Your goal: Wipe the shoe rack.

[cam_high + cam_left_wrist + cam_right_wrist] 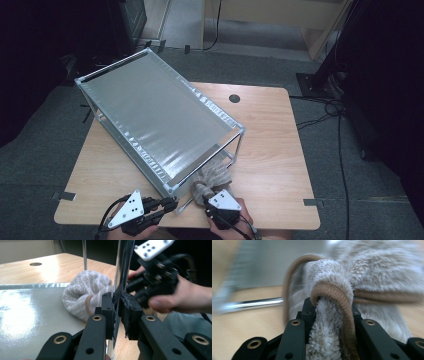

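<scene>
A metal-framed rack point(160, 115) with grey fabric shelves stands slantwise on the wooden table point(270, 150). My left gripper point(172, 204) is at the rack's near corner, and in the left gripper view its jaws point(117, 310) are shut on the shiny corner post point(122, 270). A fluffy grey cloth point(212, 180) with tan trim bulges out of the rack's near end, resting on the lower shelf point(25, 315). My right gripper point(207, 200) is shut on a fold of that cloth point(367, 270), the tan hem bunched between its jaws point(332, 307). The right gripper view is blurred.
The rack covers the table's left and middle. Bare wood lies to the right, with a round cable hole point(234, 98) at the back. A rack bar point(252, 303) runs low beside the cloth. The hand with the right gripper point(187, 297) is close to the corner post.
</scene>
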A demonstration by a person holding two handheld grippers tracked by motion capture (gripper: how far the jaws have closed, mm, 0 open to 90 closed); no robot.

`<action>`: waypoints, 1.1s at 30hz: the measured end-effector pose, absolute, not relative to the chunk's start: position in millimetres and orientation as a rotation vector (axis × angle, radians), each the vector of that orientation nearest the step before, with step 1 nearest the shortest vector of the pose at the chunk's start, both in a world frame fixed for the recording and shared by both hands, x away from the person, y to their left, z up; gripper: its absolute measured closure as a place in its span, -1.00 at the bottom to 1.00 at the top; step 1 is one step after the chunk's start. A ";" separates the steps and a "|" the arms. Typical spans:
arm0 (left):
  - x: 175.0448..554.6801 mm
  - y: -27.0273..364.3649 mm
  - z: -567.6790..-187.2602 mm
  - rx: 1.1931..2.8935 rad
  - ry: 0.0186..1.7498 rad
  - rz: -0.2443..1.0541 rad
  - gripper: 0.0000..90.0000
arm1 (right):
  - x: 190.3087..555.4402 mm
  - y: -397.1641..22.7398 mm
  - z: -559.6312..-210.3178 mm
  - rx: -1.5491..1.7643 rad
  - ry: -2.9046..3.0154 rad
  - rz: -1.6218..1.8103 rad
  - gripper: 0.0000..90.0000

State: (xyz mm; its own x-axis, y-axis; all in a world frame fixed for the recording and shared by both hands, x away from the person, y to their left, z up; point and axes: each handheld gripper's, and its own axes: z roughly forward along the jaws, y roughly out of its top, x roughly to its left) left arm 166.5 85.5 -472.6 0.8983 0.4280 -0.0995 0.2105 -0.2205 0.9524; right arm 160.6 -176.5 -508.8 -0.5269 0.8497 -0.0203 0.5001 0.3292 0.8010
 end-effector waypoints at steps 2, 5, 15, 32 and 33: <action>170.8 86.1 -470.6 1.781 0.490 0.185 0.73 | 155.1 -167.1 -506.9 1.163 2.200 1.105 0.54; 173.3 87.0 -469.7 1.780 0.493 0.187 0.77 | 150.8 -160.5 -505.2 1.138 2.238 1.171 0.54; 172.4 86.1 -471.3 1.777 0.488 0.198 0.79 | 180.9 -181.9 -506.6 1.181 2.141 1.066 0.57; 171.4 85.9 -472.1 1.770 0.477 0.204 0.79 | 195.0 -352.2 -505.6 1.666 1.631 0.791 0.59; 171.4 85.9 -472.1 1.770 0.477 0.204 0.79 | 195.0 -352.2 -505.6 1.666 1.631 0.791 0.59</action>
State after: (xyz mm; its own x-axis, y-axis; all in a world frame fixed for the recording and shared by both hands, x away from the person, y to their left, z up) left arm 171.4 85.9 -472.1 0.8997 0.4213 -0.1143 0.2087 -0.1850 0.9603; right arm 195.0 -352.2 -505.6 0.0364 0.9989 -0.0294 0.5950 0.0020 0.8037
